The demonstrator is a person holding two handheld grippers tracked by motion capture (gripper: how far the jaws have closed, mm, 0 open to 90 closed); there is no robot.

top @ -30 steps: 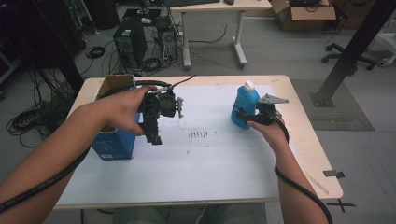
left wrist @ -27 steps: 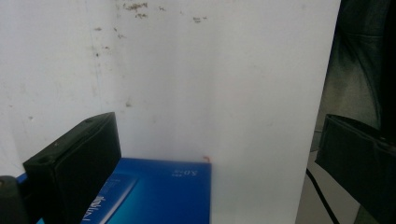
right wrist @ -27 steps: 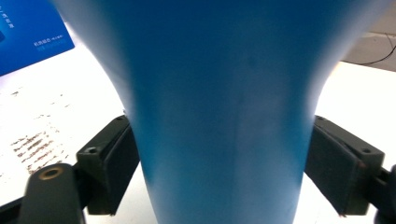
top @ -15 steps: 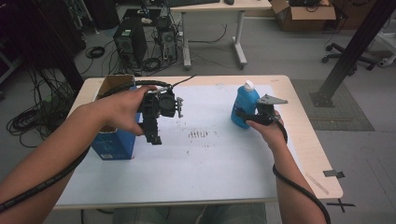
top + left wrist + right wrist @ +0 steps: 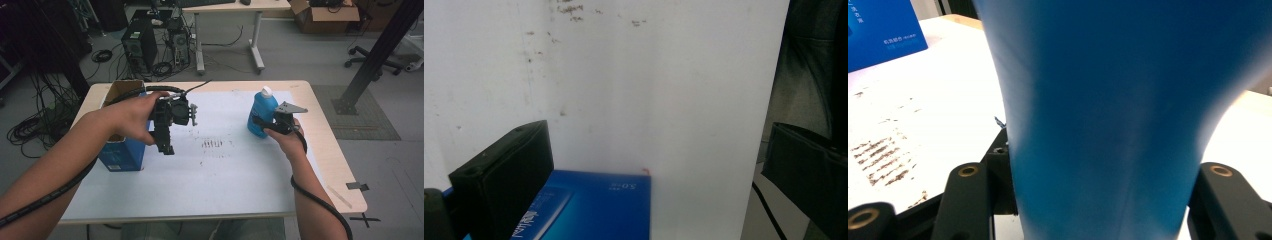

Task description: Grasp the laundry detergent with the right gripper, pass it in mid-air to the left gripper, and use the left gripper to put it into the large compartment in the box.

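1. The white sheet [image 5: 220,175] covers most of the pale wooden table [image 5: 327,150]. It is the landmark here. On the person's near side of it the sheet is bare, and at its middle sits a patch of dark smudges [image 5: 214,144].
2. At the sheet's left edge stands a blue carton [image 5: 122,152] with its top flaps open, upright, resting on the table.
3. The left gripper [image 5: 167,145] hangs above the sheet just right of the carton, pointing down, in the person's left hand [image 5: 132,117]. In the left gripper view its black jaws stand spread wide with nothing between them, and the carton's blue face lies below.
4. Toward the sheet's right side stands the blue bottle [image 5: 261,114], upright on the sheet, with a white cap. It is a smooth bright blue and waisted, narrower at the middle than above.
5. The right gripper [image 5: 262,123] reaches in level from the bottle's right side, held in the right hand [image 5: 285,137]. Its jaws have just been closing and now pinch the bottle's body low down. In the right gripper view the blue wall sits tight between both jaws.
6. Beyond the sheet's far edge the grey floor carries a computer tower [image 5: 140,47] amid tangled cables, a white-legged desk [image 5: 230,30], a cardboard box [image 5: 327,10] and an office chair's base [image 5: 372,57] beside a black slanted post [image 5: 380,55].
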